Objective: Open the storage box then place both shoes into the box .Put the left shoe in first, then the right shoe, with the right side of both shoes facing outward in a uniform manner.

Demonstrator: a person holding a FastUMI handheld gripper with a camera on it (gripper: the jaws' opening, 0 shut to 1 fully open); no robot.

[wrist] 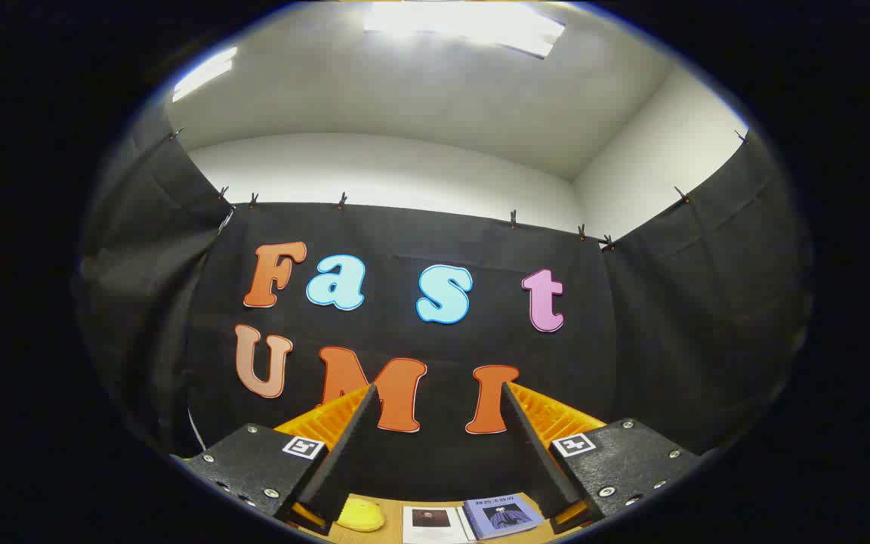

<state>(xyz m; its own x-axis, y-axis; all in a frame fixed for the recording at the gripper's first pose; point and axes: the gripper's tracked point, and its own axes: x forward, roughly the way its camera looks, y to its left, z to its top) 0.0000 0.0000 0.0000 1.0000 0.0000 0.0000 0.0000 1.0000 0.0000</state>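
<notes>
Gaping gripper point(439, 397), booklets point(473, 519) beyond

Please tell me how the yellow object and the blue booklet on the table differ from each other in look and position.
The yellow object is rounded and plain; the blue booklet is flat, with a dark picture on its cover. The yellow object lies by one finger of the open tool, the blue booklet near the other, beside a white sheet. Both rest on the wooden table, untouched by the tool.
</notes>
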